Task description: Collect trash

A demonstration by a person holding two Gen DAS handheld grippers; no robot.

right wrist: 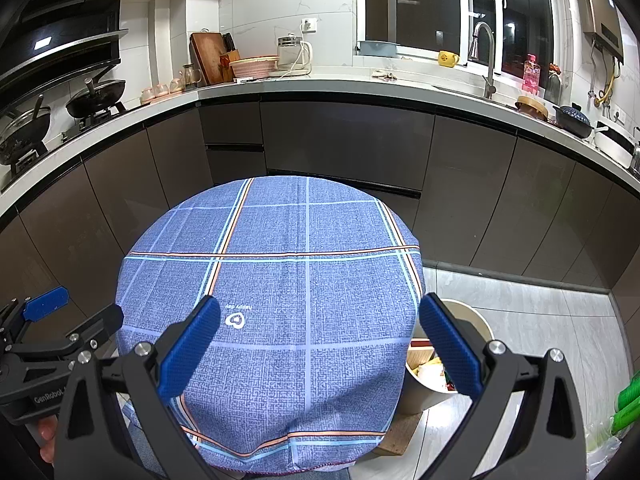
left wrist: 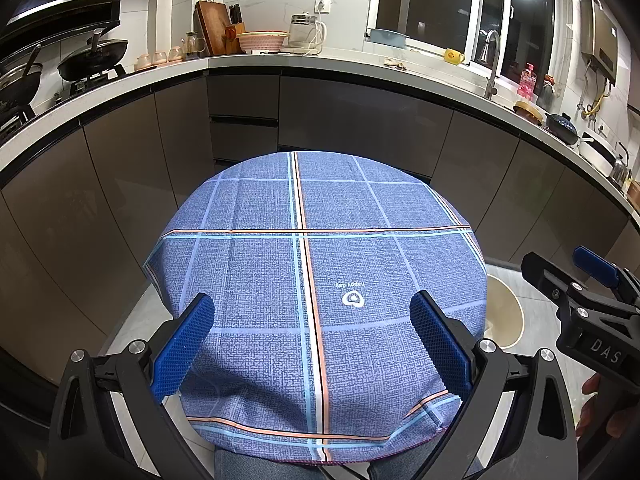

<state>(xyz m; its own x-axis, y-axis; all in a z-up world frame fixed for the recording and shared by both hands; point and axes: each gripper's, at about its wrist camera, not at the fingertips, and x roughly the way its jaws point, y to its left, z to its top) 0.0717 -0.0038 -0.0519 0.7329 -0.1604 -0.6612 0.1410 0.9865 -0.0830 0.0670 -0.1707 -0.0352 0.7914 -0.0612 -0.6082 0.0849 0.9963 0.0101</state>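
A small round table under a blue plaid cloth [left wrist: 320, 264] fills both views; it also shows in the right wrist view [right wrist: 280, 280]. No trash lies on the cloth. A beige trash bin [right wrist: 476, 320] stands on the floor right of the table, with scraps inside [right wrist: 430, 372]; its rim shows in the left wrist view [left wrist: 506, 312]. My left gripper [left wrist: 314, 344] is open and empty above the table's near side. My right gripper [right wrist: 320, 348] is open and empty over the table's near right edge. Each gripper appears in the other's view: the right one [left wrist: 576, 280], the left one [right wrist: 60, 320].
Dark cabinets [left wrist: 360, 120] under a white counter [left wrist: 340, 60] curve around the table. The counter holds woks [left wrist: 94, 58], a kettle [left wrist: 306, 32], a cutting board, a sink tap [left wrist: 492, 60]. Green tubes [right wrist: 626, 404] and a plastic bag lie at the right floor edge. A wooden board [right wrist: 400, 432] lies under the bin.
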